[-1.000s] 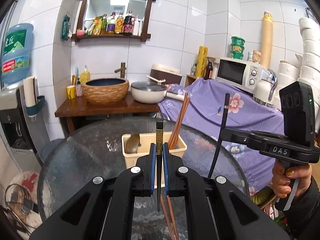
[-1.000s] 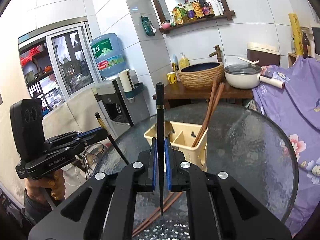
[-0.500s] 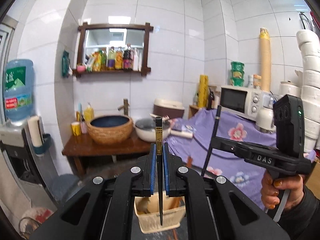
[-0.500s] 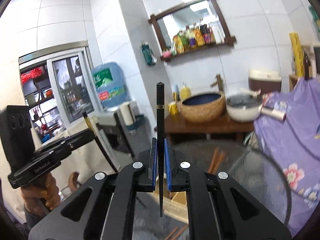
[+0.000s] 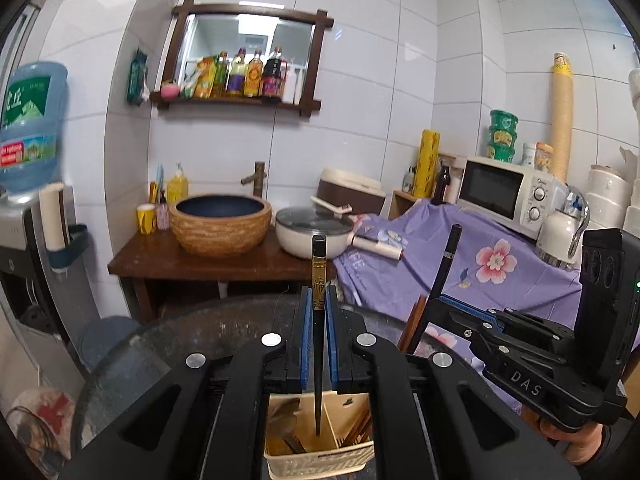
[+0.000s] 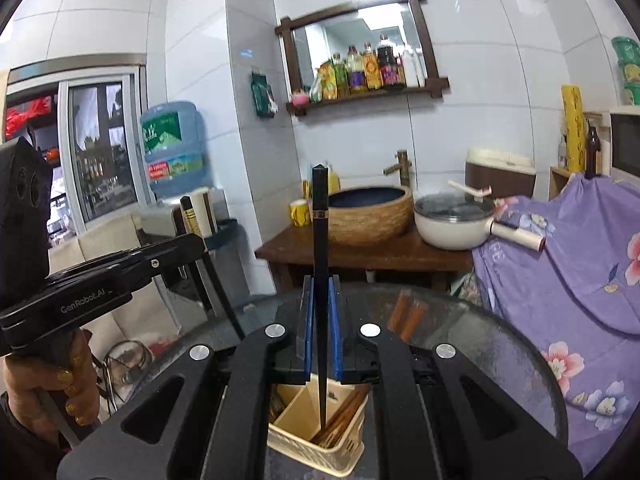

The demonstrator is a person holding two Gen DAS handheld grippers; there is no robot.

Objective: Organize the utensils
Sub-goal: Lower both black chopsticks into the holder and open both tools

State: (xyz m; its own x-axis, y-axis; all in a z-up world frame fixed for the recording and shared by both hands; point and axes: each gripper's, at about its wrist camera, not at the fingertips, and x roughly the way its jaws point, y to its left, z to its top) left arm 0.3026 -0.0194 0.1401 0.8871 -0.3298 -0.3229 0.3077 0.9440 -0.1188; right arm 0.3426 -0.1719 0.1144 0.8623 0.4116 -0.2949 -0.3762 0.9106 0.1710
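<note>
Round glass table (image 6: pixel 500 344) before white-tiled wall (image 5: pixel 360 120).

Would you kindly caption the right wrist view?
Right gripper holds a black chopstick upright above the cream utensil basket.

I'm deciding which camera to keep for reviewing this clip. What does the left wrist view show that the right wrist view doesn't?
Only the left wrist view shows the front of the microwave and the white rolls stacked beside it. Only the right wrist view shows the window behind the water bottle. Both show a black chopstick clamped upright in a shut hand-held gripper, above the cream utensil basket on the glass table.
</note>
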